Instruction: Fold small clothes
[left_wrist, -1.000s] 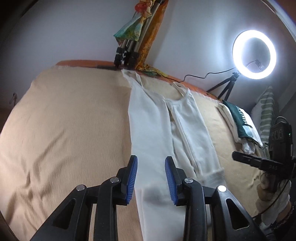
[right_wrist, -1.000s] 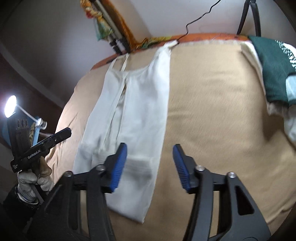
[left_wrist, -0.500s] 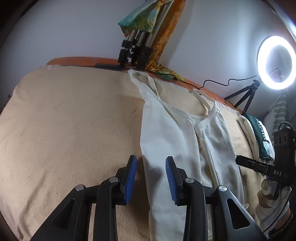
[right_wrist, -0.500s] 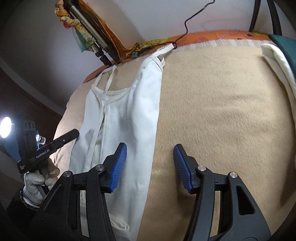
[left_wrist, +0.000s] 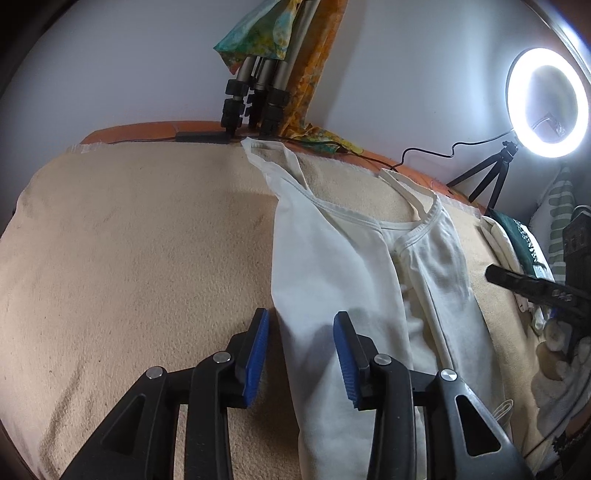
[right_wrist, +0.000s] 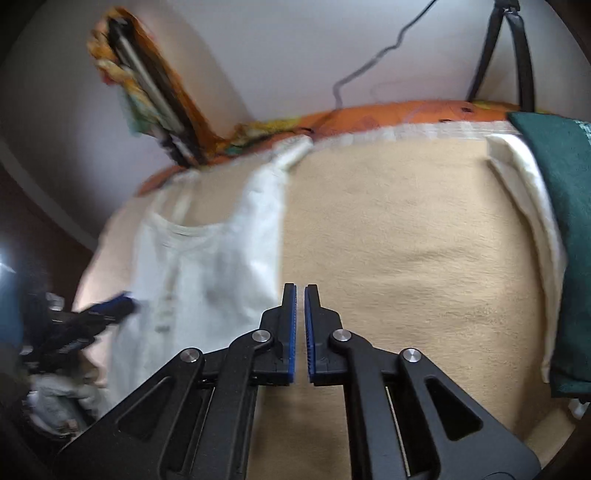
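Midway along a tan blanket (left_wrist: 129, 258), a white sleeveless undershirt (left_wrist: 332, 266) lies lengthwise with both sides folded toward its middle, its straps reaching the far edge near an orange border. Seen from the left wrist camera, the left gripper (left_wrist: 300, 334) hovers low over the garment's left folded edge, its blue-padded fingers (left_wrist: 258, 350) spread wide, one over the blanket and the other over the cloth, gripping nothing. From the right wrist camera (its picture is motion-blurred on the left side), the right gripper (right_wrist: 299, 317) sits over bare blanket just beside the undershirt's (right_wrist: 221, 258) right edge, its fingers drawn nearly together with only a thin gap and nothing between them. At the blanket's right side rests a stack of folded clothes, a dark green garment (right_wrist: 554, 206) on top of a cream one (right_wrist: 532, 192). Behind the bed, a lit ring light (left_wrist: 546, 107) stands on a small tripod, and folded tripod legs (left_wrist: 255, 92) draped in patterned fabric lean against the white wall.
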